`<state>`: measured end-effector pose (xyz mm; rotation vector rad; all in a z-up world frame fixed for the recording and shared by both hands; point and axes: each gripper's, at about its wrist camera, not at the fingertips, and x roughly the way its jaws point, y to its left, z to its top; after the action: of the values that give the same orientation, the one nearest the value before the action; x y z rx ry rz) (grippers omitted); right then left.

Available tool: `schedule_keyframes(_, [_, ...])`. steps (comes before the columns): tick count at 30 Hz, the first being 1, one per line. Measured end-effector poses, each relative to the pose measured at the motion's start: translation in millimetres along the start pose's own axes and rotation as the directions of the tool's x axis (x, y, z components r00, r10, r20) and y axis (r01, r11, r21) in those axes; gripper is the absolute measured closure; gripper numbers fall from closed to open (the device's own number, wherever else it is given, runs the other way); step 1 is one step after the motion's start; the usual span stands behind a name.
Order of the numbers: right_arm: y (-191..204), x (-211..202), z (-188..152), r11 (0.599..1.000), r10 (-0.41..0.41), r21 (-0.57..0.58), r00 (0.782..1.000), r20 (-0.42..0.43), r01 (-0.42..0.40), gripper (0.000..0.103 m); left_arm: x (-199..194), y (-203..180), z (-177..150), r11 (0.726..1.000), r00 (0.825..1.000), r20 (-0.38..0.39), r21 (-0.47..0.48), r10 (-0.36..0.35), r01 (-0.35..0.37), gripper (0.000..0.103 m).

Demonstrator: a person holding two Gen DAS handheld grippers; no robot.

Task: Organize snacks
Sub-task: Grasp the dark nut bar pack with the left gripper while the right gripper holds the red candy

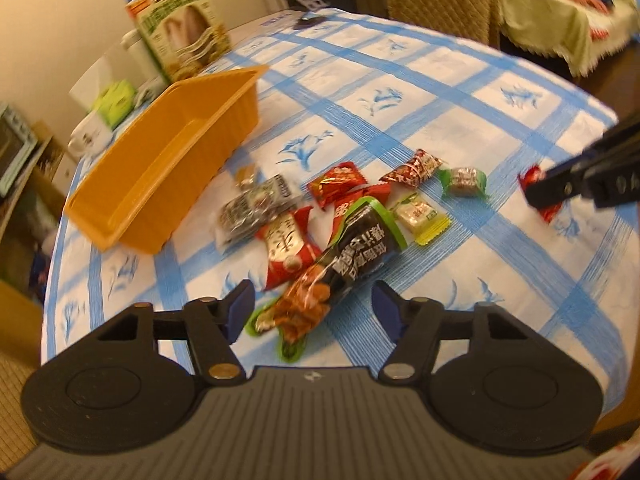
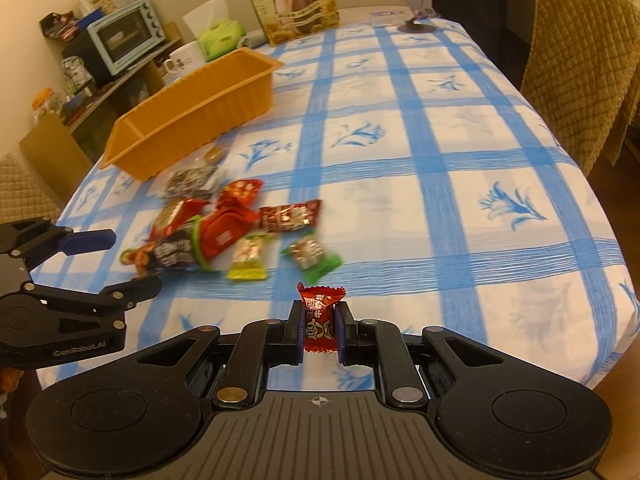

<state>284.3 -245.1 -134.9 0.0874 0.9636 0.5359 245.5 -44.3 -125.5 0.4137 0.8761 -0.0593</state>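
A long black-and-orange snack packet (image 1: pixel 352 248) lies at the near end of a pile of several wrapped snacks on the blue-checked tablecloth (image 1: pixel 460 120). My left gripper (image 1: pixel 312 308) is open and low over the cloth, with the packet's near end between its blue pads, which do not press on it. The right wrist view shows that left gripper (image 2: pixel 136 262) beside the same packet (image 2: pixel 172 252). My right gripper (image 2: pixel 319 312) is shut on a small red wrapped candy (image 2: pixel 320 320), held above the cloth right of the pile. An empty orange bin (image 1: pixel 224 120) stands behind the pile to the left.
A tall green seed box (image 2: pixel 292 0), a tissue box (image 2: pixel 220 36) and a white mug (image 2: pixel 184 60) stand behind the bin. A shelf with a toaster oven (image 2: pixel 128 36) lies beyond the table's left edge. A quilted chair (image 2: pixel 580 72) stands on the right.
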Motion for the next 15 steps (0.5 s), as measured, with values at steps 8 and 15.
schedule_keyframes(8, [-18,3,8,1.000,0.003,0.013,1.000,-0.010,-0.003,0.088,18,-13,4,0.991,0.999,-0.031,0.137,0.013,-0.008,0.063])
schedule_keyframes(15, [-27,4,17,1.000,0.020,0.014,1.000,-0.008,-0.020,0.088,20,-20,6,0.975,0.999,-0.047,0.222,0.017,-0.006,0.070])
